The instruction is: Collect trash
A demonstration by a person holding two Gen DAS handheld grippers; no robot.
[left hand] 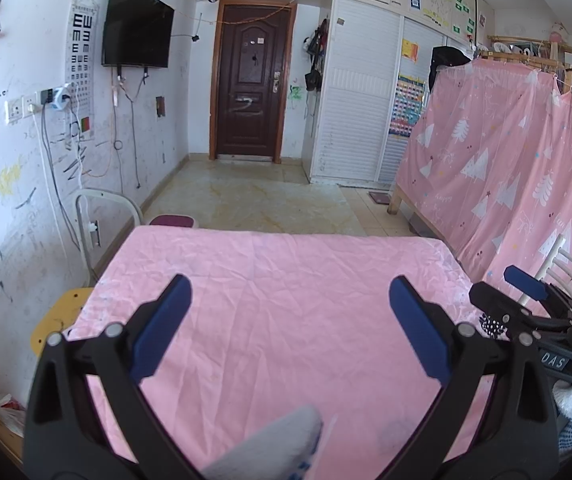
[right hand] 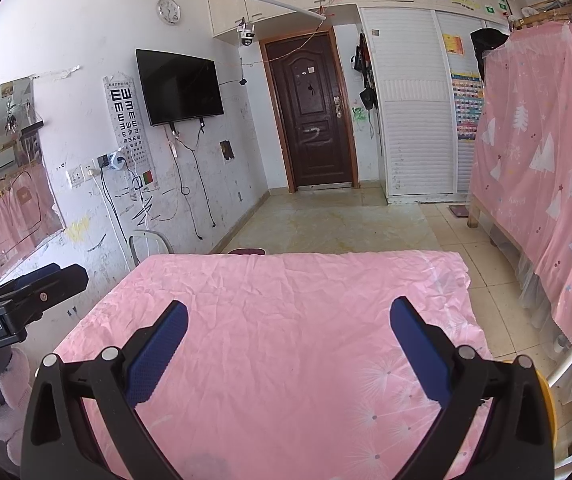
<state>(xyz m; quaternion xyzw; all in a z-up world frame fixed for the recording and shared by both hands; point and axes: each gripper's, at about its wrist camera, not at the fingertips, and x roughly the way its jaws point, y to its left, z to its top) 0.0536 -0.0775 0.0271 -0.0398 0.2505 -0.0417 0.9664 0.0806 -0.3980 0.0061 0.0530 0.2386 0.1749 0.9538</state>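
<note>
No trash is showing in either view, so where it lies cannot be told; the pink cloth (left hand: 270, 320) covering the counter is lying wrinkled under both tools. The left hand-held gripper (left hand: 290, 324) is hovering over the near half of that cloth with its blue pads (left hand: 162, 328) spread wide, released and grasping nothing. A grey gloved fingertip (left hand: 274, 452) is poking in at the bottom edge of the left wrist view. The right hand-held gripper (right hand: 290, 344) is hanging over the same cloth, its pads (right hand: 418, 352) likewise parted and empty; in the left wrist view it is showing at the right edge, just off the counter's corner. Beyond the counter's far edge a tiled floor (right hand: 326, 220) is running to a dark wooden door (left hand: 252, 80). A black television (right hand: 180, 86) and an eye chart (right hand: 126, 120) are hanging on the left wall, and a pink patterned curtain (left hand: 506, 172) is draping the bed frame at right.
</note>
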